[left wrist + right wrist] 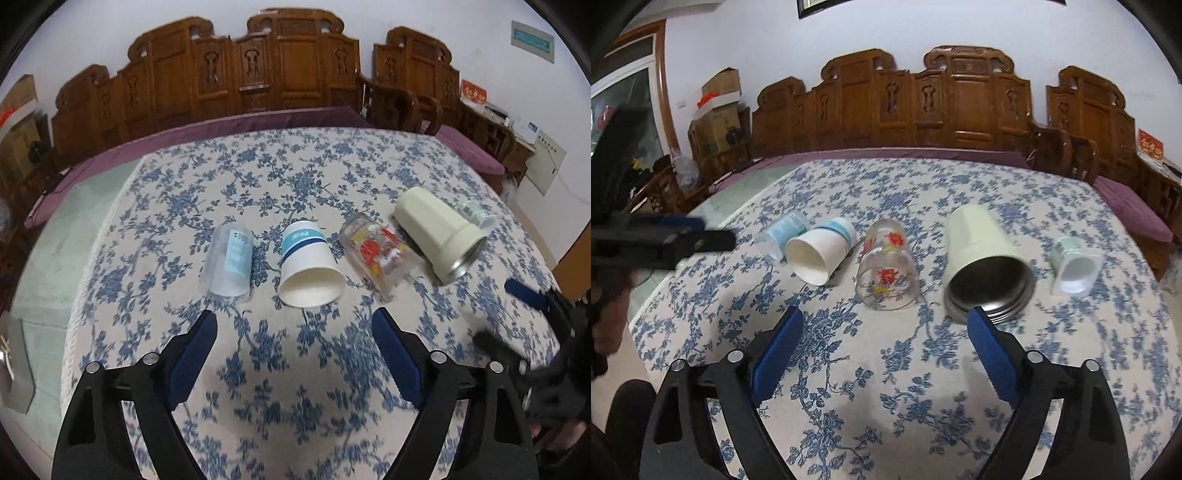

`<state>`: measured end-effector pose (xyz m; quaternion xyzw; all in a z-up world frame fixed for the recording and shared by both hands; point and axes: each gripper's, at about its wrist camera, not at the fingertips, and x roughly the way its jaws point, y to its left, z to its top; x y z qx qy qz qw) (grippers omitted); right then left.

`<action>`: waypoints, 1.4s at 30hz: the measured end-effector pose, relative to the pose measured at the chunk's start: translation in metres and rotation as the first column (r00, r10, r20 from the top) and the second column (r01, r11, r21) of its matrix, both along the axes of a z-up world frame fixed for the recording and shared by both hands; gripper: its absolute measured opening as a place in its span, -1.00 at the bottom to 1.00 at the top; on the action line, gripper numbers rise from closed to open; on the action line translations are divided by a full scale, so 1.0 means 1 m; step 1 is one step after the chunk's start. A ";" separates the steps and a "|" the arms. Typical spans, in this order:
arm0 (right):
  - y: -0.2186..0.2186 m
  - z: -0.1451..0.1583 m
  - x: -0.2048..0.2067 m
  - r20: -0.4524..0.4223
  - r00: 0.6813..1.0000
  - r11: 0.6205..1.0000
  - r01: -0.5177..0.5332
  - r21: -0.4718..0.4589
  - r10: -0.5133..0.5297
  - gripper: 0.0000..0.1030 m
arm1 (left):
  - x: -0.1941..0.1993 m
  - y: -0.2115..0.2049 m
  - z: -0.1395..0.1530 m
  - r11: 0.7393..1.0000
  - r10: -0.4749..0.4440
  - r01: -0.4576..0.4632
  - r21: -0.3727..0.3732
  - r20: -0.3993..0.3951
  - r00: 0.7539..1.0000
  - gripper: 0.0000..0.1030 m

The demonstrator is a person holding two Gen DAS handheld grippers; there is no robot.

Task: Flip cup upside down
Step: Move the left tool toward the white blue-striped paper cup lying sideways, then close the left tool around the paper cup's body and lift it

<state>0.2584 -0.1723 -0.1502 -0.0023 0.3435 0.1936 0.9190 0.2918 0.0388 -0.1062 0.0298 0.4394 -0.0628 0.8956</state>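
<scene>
Several cups lie on their sides in a row on the floral tablecloth [295, 369]. From the left: a clear plastic cup [229, 263] [783, 233], a white paper cup with a blue band [308, 265] [822, 254], a glass with red print [380, 254] [886, 271], a cream metal-lined tumbler [437, 232] [986, 258], and a small white and green cup [474, 212] [1073, 264]. My left gripper [294, 321] is open and empty, just short of the paper cup. My right gripper [885, 317] is open and empty, in front of the glass and the tumbler.
The tablecloth [886, 369] covers a table whose left edge drops to a green floor [55, 258]. A carved wooden bench [258, 74] with purple cushions stands behind it. The right gripper shows at the right of the left wrist view [535, 299]; the left one shows in the right wrist view [665, 240].
</scene>
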 end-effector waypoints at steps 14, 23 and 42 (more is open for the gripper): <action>-0.005 -0.031 0.004 -0.045 0.998 0.998 -0.051 0.043 0.053 0.71 | 0.102 -0.036 -0.036 0.999 -0.022 0.026 0.022 -0.169 0.985 0.28; -0.014 -0.029 0.007 -0.052 0.998 0.997 -0.039 0.071 0.043 0.71 | 0.136 -0.042 -0.061 0.999 -0.001 0.010 0.032 -0.263 0.965 0.21; -0.023 -0.023 0.003 -0.041 0.999 0.998 -0.017 0.062 0.020 0.71 | 0.101 -0.044 -0.054 0.999 -0.015 0.023 0.024 -0.273 0.962 0.07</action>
